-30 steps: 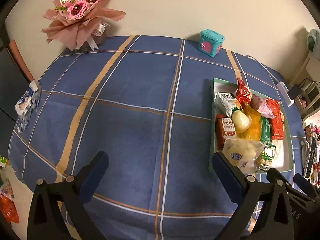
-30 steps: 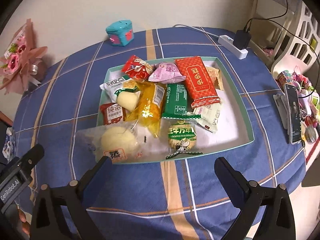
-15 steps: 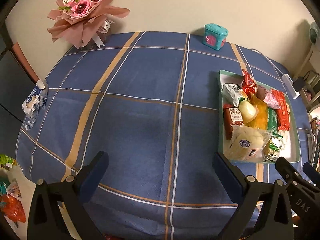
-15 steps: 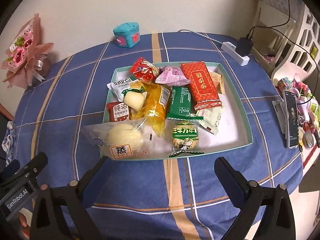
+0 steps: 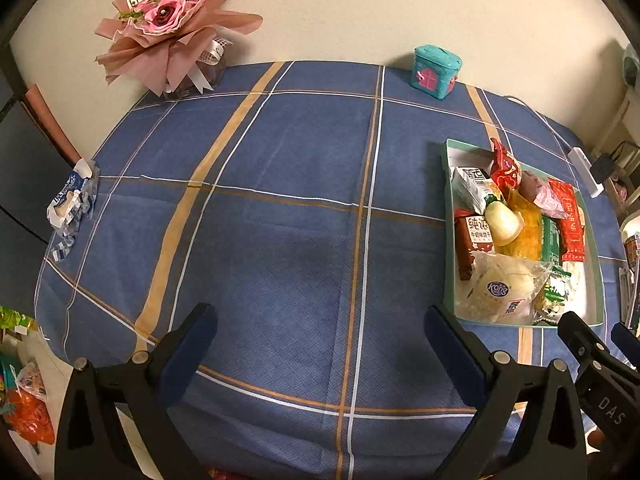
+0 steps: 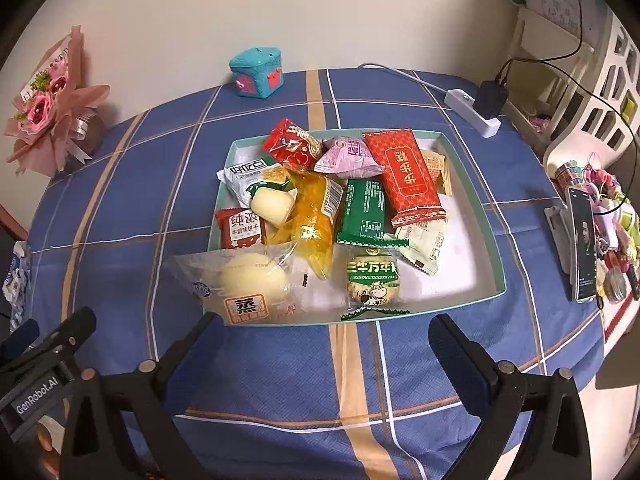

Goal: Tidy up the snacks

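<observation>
A pale green tray (image 6: 476, 196) (image 5: 448, 208) on the blue checked tablecloth holds several wrapped snacks. Among them are a long red packet (image 6: 406, 176), a green packet (image 6: 366, 212), a yellow bag (image 6: 314, 216), a round milk biscuit pack (image 6: 372, 278) and a clear-bagged steamed bun (image 6: 248, 284) (image 5: 500, 288) hanging over the near left corner. My right gripper (image 6: 326, 334) stands open just in front of the tray's near edge, holding nothing. My left gripper (image 5: 320, 326) is open above bare cloth, left of the tray.
A pink flower bouquet (image 5: 172, 20) and a teal toy house (image 5: 434, 72) stand by the back wall. A power strip (image 6: 474, 112) and a phone on a stand (image 6: 584, 240) lie right of the tray. A crumpled wrapper (image 5: 70, 204) sits at the left table edge.
Both grippers have drawn back and risen a little, so more of the table shows. The tray and the snacks have not moved. Both stay open.
</observation>
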A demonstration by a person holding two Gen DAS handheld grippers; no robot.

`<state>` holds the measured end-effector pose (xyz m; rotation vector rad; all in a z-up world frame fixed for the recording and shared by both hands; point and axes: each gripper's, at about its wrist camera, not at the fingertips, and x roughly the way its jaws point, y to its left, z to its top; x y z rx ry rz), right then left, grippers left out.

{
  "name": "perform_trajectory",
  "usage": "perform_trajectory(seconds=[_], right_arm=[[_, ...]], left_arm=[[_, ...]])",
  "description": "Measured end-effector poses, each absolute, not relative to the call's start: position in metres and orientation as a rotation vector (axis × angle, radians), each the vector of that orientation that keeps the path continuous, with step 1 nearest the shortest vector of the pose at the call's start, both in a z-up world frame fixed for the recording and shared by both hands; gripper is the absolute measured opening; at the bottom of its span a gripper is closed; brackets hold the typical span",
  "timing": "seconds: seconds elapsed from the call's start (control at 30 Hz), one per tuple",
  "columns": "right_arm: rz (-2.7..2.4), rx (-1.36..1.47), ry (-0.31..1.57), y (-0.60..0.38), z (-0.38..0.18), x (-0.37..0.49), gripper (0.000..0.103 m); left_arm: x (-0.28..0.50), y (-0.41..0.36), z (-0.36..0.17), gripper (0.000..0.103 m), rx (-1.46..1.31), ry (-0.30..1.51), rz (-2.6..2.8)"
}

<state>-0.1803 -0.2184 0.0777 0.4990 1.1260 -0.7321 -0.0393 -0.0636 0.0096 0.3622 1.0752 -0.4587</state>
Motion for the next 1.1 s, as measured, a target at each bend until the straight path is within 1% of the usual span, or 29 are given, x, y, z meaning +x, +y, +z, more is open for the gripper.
perform_trajectory(seconds=[0.87,1.1], right_arm=[[-0.746,0.482,1.135,-0.2208,0.078,-0.1809,0.103],[-0.743,0.482,1.136,-0.2206,0.078,-0.1804,0.103]], left_arm=[[-0.0396,-0.0647,0.0096,0.103,0.359,1.079,-0.465],[-0.0424,-0.0647,0.0143,0.103,0.341,1.057,-0.478]])
